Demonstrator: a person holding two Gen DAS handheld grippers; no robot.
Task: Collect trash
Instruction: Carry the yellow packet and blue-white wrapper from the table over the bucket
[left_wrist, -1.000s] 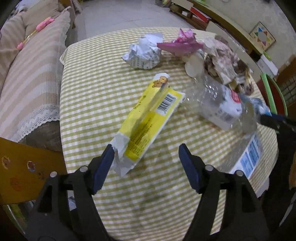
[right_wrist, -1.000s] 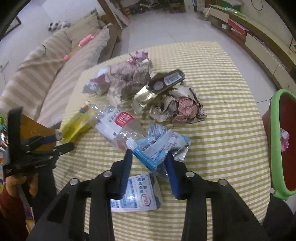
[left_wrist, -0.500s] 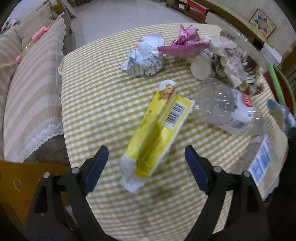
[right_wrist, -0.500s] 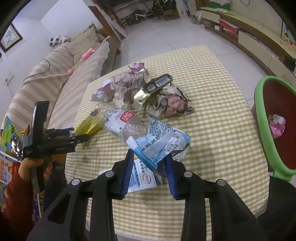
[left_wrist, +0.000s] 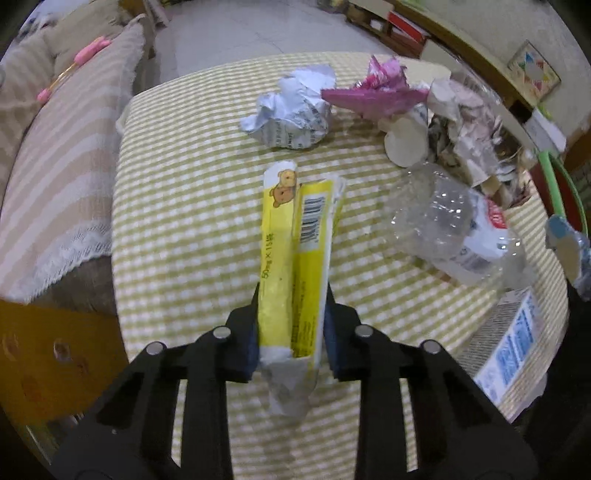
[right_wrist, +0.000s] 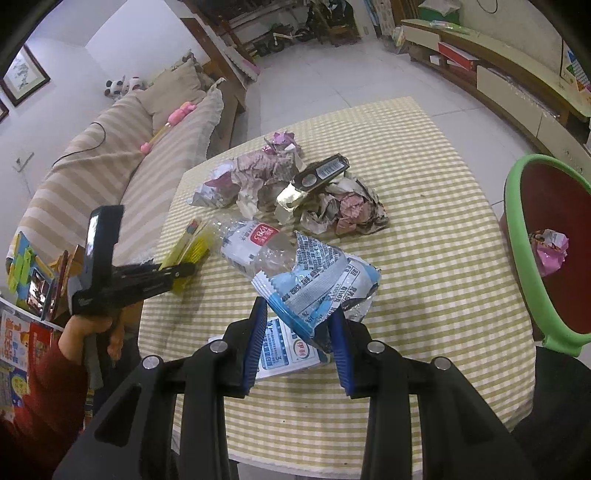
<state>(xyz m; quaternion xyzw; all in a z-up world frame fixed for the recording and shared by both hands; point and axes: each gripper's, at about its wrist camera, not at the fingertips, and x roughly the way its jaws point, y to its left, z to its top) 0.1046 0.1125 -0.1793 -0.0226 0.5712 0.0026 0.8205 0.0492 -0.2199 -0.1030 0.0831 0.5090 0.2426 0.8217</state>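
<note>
My left gripper (left_wrist: 291, 325) is shut on a long yellow snack wrapper (left_wrist: 295, 258) and holds its near end just above the checked tablecloth (left_wrist: 184, 206). It also shows in the right wrist view (right_wrist: 188, 271), with the yellow wrapper (right_wrist: 192, 247) in it. My right gripper (right_wrist: 297, 332) is shut on a blue and silver foil wrapper (right_wrist: 317, 280), lifted above the table. A green-rimmed red bin (right_wrist: 546, 251) stands at the right, with a pink wrapper (right_wrist: 550, 247) inside.
On the table lie a crushed clear bottle (left_wrist: 454, 232), a white and blue packet (left_wrist: 513, 350), a crumpled silver wrapper (left_wrist: 291, 110), a pink wrapper (left_wrist: 376, 96) and a heap of crumpled paper (right_wrist: 343, 210). A striped sofa (right_wrist: 122, 166) runs along the left.
My left gripper has closed on the yellow wrapper, which now points straight ahead. My right gripper has risen with the foil wrapper and drawn back toward the bin side.
</note>
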